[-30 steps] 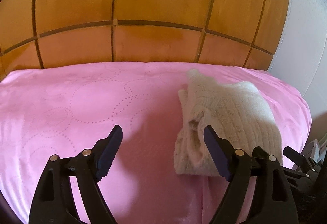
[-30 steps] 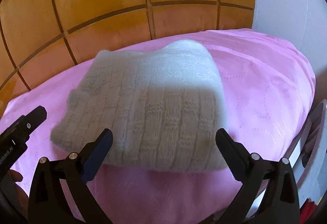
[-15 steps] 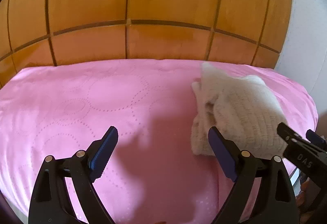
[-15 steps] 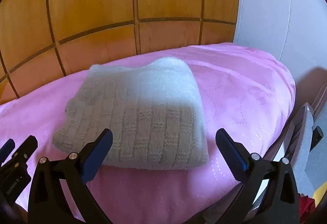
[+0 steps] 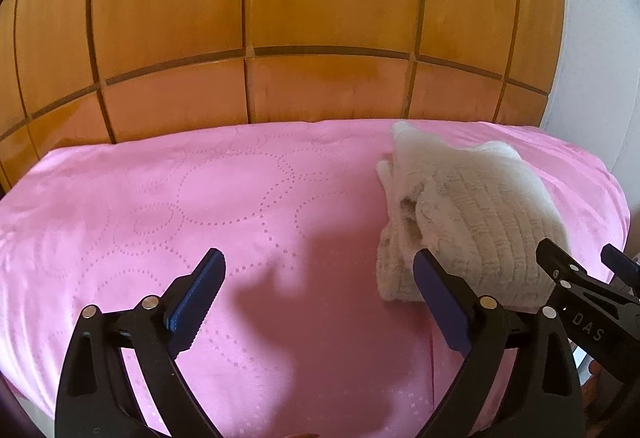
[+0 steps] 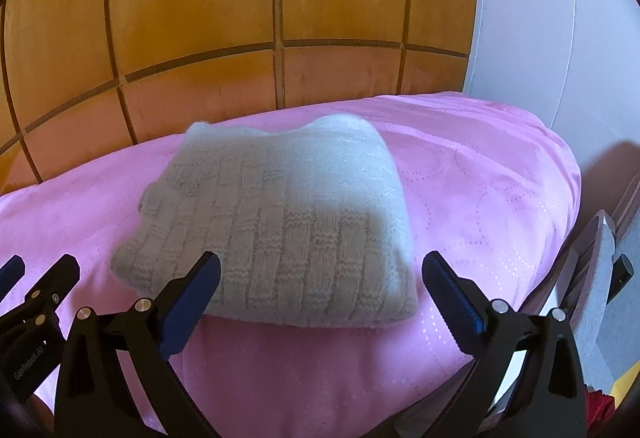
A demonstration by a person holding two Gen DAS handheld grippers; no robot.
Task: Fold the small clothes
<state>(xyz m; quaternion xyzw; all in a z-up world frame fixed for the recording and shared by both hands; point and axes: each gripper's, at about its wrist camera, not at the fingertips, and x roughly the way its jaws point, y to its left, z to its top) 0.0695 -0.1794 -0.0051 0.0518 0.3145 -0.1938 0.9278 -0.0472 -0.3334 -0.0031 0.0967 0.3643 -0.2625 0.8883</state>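
Note:
A cream knitted garment (image 6: 280, 226) lies folded in a thick rectangle on the pink quilted surface (image 6: 480, 206). It also shows in the left wrist view (image 5: 472, 222), at the right side. My right gripper (image 6: 320, 278) is open and empty, just in front of the garment's near edge and not touching it. My left gripper (image 5: 318, 278) is open and empty over bare pink fabric (image 5: 160, 206), to the left of the garment. The right gripper's fingers (image 5: 560, 274) show at the right edge of the left wrist view.
An orange wooden panelled wall (image 5: 320, 18) stands behind the pink surface. A white wall (image 6: 540, 18) is at the right. The surface drops off at its right edge (image 6: 568, 198), with grey and dark items (image 6: 600, 278) beside it.
Both grippers have drawn back from the folded garment, which now sits farther off in both views. The garment itself has stayed in place, folded.

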